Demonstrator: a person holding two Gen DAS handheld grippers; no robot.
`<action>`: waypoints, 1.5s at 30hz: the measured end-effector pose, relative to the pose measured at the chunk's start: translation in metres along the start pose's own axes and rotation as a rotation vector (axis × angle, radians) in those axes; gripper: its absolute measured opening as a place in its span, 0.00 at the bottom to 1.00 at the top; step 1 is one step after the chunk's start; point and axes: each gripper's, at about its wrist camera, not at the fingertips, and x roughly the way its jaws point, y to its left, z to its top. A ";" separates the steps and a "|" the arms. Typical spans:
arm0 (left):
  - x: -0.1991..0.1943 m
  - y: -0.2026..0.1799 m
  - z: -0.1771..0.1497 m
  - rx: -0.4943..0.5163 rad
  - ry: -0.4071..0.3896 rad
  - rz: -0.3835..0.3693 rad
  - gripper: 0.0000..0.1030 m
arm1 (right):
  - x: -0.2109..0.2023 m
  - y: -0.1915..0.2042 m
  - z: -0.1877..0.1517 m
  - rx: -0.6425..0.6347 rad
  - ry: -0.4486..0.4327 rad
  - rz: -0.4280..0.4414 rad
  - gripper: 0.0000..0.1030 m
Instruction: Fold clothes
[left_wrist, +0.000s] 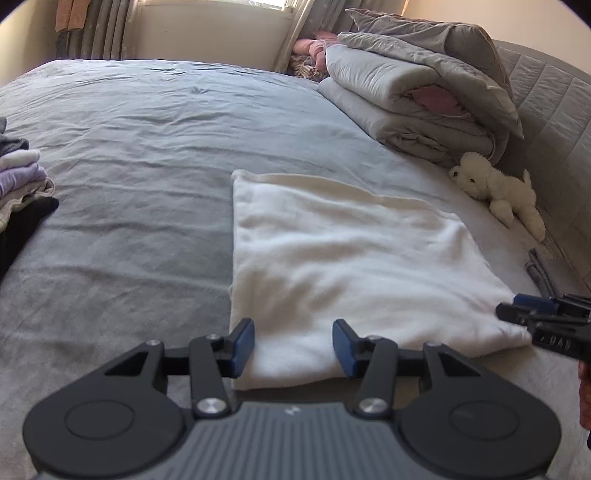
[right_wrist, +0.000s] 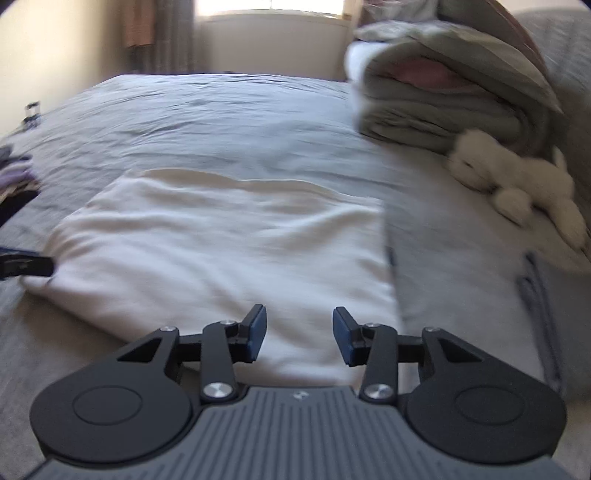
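White fleecy folded garment (left_wrist: 343, 258), probably soft and light, fills lower centre frame, best pinched at near corners by wide-open left gripper (left_wrist: 293, 349) and right gripper (right_wrist: 299, 334).

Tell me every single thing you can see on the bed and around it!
white garment: one, white, folded flat on the bed in front of both grippers
bed sheet: one, grey, wrinkled, covers the bed
duvet: one, grey, folded in a pile at the head of the bed, something pink tucked inside
toy dog: one, white, fluffy, lying by the duvet
clothes stack: one pile, lilac, white, grey and black, at the bed's left edge
headboard: one, grey, quilted, at the right
curtains: grey, by the window
left gripper: one, black with blue pads, open at the garment's near edge
right gripper: one, black with blue pads, open over the garment
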 end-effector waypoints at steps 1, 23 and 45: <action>0.001 0.000 -0.001 -0.003 -0.001 0.002 0.47 | 0.004 0.006 -0.001 -0.024 0.012 0.001 0.43; -0.008 0.023 0.006 -0.143 -0.011 0.058 0.53 | 0.014 -0.040 -0.004 0.143 0.116 0.011 0.63; 0.002 0.020 0.002 -0.067 0.013 0.138 0.53 | 0.015 -0.064 -0.008 0.231 0.170 0.004 0.48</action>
